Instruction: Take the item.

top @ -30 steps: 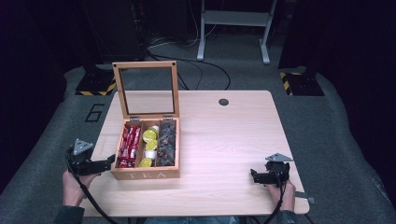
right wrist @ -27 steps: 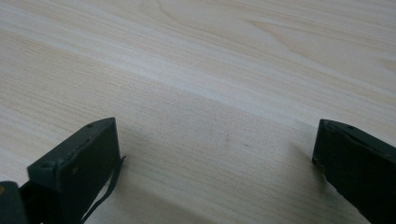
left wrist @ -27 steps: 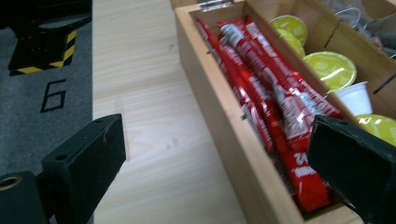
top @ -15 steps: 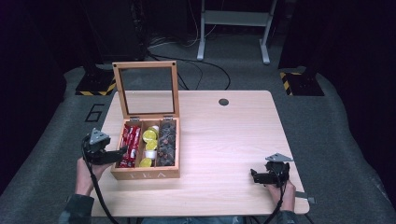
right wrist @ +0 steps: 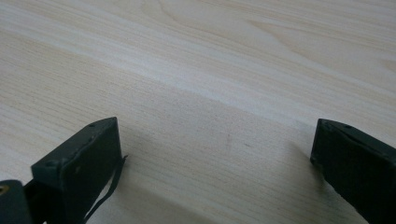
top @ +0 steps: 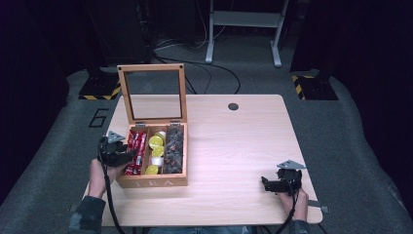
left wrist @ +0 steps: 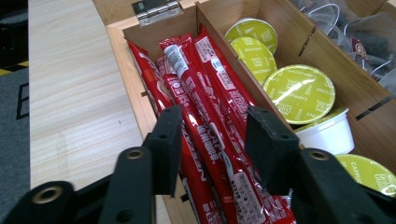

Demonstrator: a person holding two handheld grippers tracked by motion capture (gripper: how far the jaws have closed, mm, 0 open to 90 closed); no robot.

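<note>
Left tongs [left wrist: 212,140] sit over the left compartment of the wooden tea box [top: 151,182], jaws straddling the red stick sachets [left wrist: 205,116]. Jaws have just been closing; sachets lie between them, but there's still a gap on both sides in the left gripper view, so pads aren't pressing yet: released, nothing gripped. In the high view the left tongs [top: 127,157] reach in over the box's left wall, the person's left hand [top: 100,171] behind them.

Sachets: bundle lying lengthwise in the left compartment, stacked on each other, against the outer wall.

Middle compartment: yellow-green capsule pods [left wrist: 299,93], foil lids up, one white cup side showing. Right compartment: dark tea bags [top: 174,148] in clear wrappers. Lid [top: 152,93] upright, hinged at the back, glass pane.

Right tongs [right wrist: 215,154] wide apart, nothing between them, low over bare worktop [right wrist: 210,70]. In the high view they're [top: 267,184] near the front right corner of the worktop [top: 234,141], well apart from the box.
</note>
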